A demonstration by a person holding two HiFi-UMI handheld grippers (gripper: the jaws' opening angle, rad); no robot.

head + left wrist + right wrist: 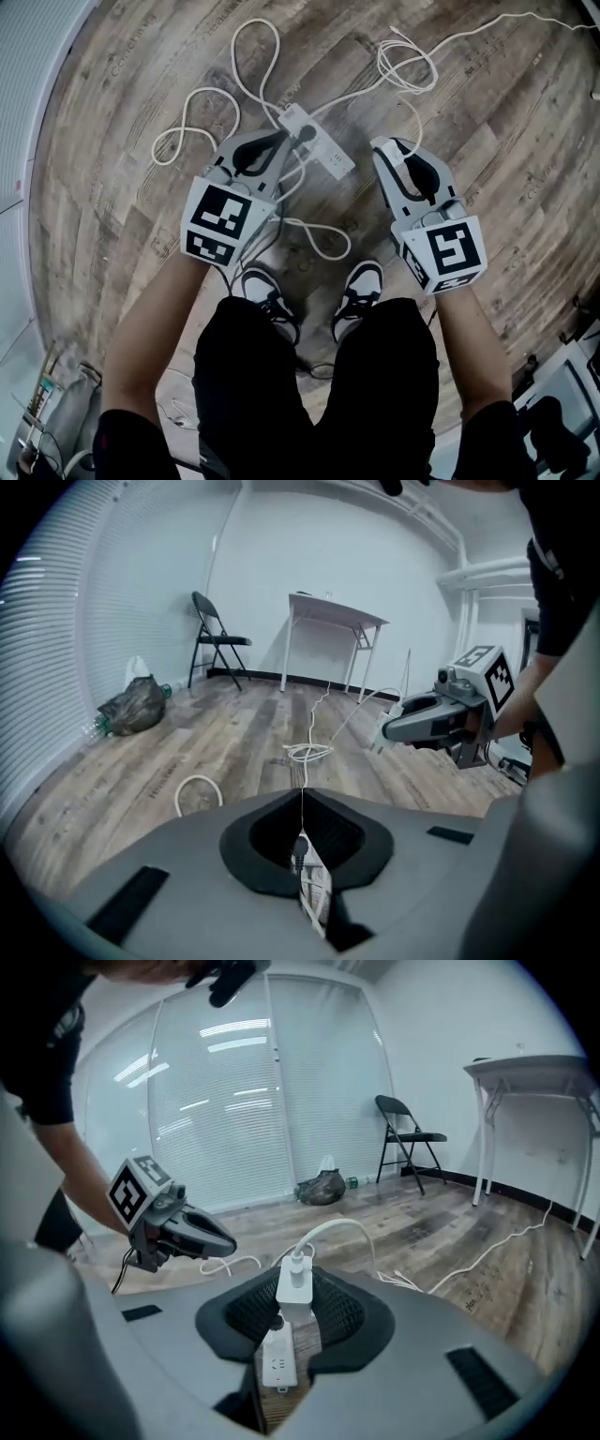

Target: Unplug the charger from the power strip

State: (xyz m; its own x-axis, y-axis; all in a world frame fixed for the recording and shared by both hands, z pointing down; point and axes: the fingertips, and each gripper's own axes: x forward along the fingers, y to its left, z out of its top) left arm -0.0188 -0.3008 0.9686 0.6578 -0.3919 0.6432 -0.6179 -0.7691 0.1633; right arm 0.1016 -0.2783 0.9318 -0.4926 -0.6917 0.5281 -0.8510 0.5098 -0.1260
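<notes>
The charger point(294, 1288) is out, I judge. My right fingers point(345, 1314) clamp it above the power strip point(319, 142), on the floor point(122, 103) at twelve o'clock. My left fingers point(253, 841) are together, empty.

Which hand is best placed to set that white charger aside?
Right, probably: the right tool grips the charger, clear of the strip. The left tool is shut, holding nothing.

Noting wood-plank floor point(487, 122) carrying a white power strip point(319, 145) near the middle. Seeing white cord point(202, 127) looping beside the strip and coiled cable point(408, 66) lying beyond. Recording folding chair point(217, 641) and white table point(333, 621) standing along the far edge, and dark bag point(136, 707) slumping at the blinds-side edge.
</notes>
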